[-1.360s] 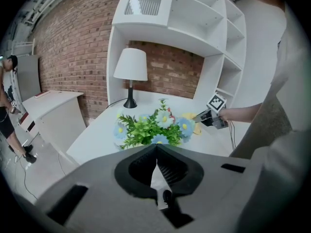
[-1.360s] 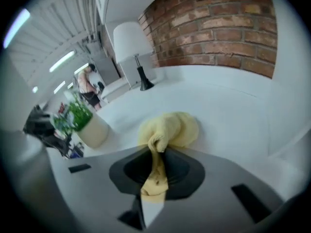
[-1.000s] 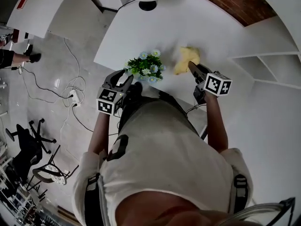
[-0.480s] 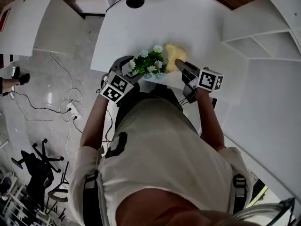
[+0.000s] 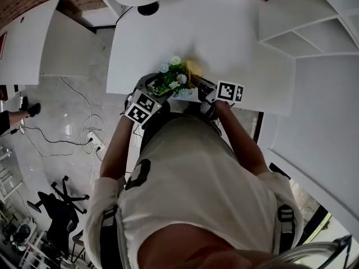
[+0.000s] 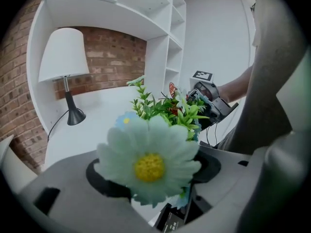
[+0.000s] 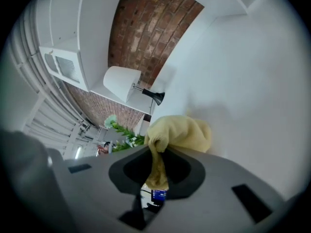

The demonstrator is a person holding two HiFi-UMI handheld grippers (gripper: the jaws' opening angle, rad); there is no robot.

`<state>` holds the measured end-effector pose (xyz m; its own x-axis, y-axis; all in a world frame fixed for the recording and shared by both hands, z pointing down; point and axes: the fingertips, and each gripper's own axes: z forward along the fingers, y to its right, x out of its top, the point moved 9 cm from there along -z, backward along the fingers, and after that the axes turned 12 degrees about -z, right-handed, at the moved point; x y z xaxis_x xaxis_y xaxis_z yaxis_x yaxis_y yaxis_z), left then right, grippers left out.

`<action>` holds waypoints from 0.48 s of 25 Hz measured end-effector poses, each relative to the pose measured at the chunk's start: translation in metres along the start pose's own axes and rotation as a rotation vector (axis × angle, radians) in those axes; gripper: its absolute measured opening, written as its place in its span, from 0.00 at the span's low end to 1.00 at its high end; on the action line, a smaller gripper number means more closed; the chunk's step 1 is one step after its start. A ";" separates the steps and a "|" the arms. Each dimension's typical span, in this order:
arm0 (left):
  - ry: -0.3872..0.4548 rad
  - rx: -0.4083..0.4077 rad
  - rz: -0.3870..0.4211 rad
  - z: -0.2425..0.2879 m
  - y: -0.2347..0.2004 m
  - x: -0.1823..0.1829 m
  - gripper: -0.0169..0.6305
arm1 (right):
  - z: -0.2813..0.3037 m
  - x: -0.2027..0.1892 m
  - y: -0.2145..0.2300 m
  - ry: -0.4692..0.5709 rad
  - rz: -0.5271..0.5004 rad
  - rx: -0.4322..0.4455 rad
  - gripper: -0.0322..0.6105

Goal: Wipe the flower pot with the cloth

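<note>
Person stands at white desk (image 5: 235, 32), a gripper in each hand. Plant (image 5: 173, 78) with green leaves and pale daisies sits at the desk's near edge, right in front of the person; the pot is hidden under the foliage in every view.

Left gripper (image 5: 151, 86) is at the plant's left side. Its jaws have just been opening and now stand wide apart, with a big daisy (image 6: 149, 161) and leaves between them, close to the camera. No pad seen pressing on anything.

Right gripper (image 5: 198, 82) is at the plant's right side, jaws nearly together and pinched on the yellow cloth (image 7: 181, 132). One fold runs down between the jaws, the rest bunches out past the tips. In the head view the cloth sits just beside the plant, touching the leaves.

Lamp (image 6: 63, 57) stands at the desk's far end by a brick wall (image 6: 114, 52). White shelves (image 5: 291, 21) on the right.
</note>
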<state>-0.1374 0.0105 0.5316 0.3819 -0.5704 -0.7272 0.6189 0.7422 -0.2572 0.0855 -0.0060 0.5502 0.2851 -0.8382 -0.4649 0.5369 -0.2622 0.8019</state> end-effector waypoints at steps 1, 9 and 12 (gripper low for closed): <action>-0.003 0.007 0.001 0.001 0.001 0.000 0.51 | 0.002 -0.005 0.005 -0.006 0.015 0.003 0.14; -0.010 0.066 0.026 0.004 0.004 0.000 0.51 | 0.018 -0.028 0.029 -0.112 -0.011 -0.034 0.14; -0.013 0.083 0.028 0.004 0.005 0.001 0.51 | 0.020 -0.027 0.033 -0.175 -0.065 -0.052 0.14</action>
<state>-0.1313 0.0120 0.5324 0.4089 -0.5545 -0.7248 0.6625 0.7266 -0.1822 0.0794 -0.0022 0.5967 0.1088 -0.8918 -0.4391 0.5913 -0.2971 0.7498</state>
